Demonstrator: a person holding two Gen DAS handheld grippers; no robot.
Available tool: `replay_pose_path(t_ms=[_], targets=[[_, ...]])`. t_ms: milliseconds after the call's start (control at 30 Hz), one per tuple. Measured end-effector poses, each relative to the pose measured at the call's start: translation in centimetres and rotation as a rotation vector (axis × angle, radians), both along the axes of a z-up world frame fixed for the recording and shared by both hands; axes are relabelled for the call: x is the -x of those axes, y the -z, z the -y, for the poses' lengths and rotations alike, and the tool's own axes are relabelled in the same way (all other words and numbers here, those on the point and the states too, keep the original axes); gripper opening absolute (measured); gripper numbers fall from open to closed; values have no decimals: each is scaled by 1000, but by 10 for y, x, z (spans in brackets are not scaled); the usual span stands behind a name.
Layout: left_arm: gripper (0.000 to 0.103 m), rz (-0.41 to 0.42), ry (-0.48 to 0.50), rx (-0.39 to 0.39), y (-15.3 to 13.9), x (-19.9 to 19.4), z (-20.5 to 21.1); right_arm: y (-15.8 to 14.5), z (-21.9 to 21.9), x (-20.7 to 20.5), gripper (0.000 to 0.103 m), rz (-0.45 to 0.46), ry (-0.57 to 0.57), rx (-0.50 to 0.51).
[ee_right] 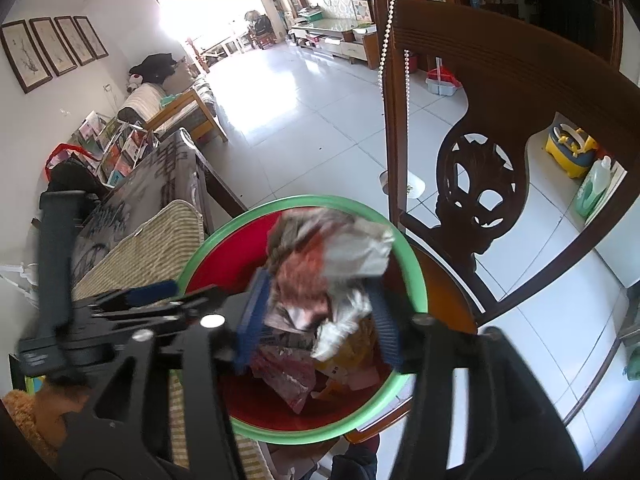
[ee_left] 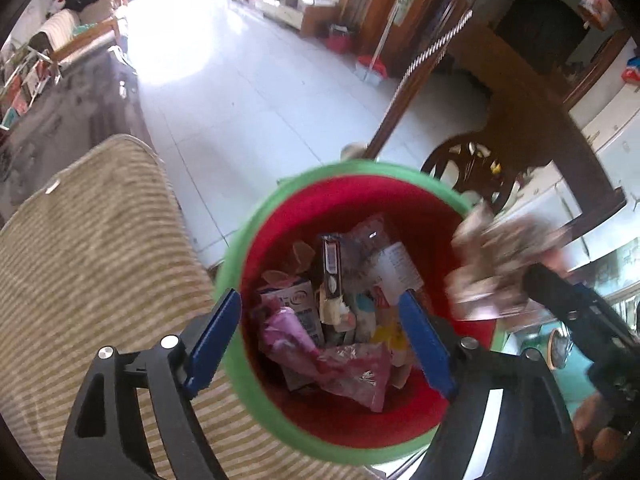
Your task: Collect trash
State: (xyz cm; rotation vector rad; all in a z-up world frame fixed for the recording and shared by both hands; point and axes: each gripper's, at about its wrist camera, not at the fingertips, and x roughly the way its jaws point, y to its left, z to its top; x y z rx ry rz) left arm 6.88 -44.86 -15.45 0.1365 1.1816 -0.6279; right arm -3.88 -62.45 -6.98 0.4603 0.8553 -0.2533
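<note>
I had the bin (ee_left: 240, 240) already well filled with wrappers. Above its rim, my right gripper (ee_right: 320, 312) had jaws parted around a crumpled wrapper (ee_right: 332, 256), apparently dropping in. My left gripper (ee_left: 320, 336) hung over it, jaws wide, empty.

1. A round bin (ee_left: 236, 280) of smooth plastic, its green rim slightly glossy, its red inner wall matt.
2. Inside lies printed cardboard, a small carton (ee_left: 294, 304), beside a thin pink film wrapper (ee_left: 352, 372) that catches the light.
3. A crumpled wad of foil-like wrapper (ee_right: 332, 256), silvery and creased, sits blurred between ribbed blue pads (ee_right: 250, 320) of the right claw (ee_right: 320, 320).
4. The left claw (ee_left: 320, 336) has a matt black plastic frame with bright metal screw heads (ee_left: 169, 341).
5. A ribbed, striped woven cushion cover (ee_left: 92, 264), coarse cloth.
6. A carved chair (ee_right: 476, 184) of dark, varnished wood.
7. Glossy pale floor tiles (ee_left: 240, 92) reflecting daylight.
</note>
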Motion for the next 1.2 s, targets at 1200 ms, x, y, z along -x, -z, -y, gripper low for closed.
replay_pose_path(t_ms=[1200], targets=[[95,855,-430,157,-191,92,-367,-133,-330,19,98,617,29,318]])
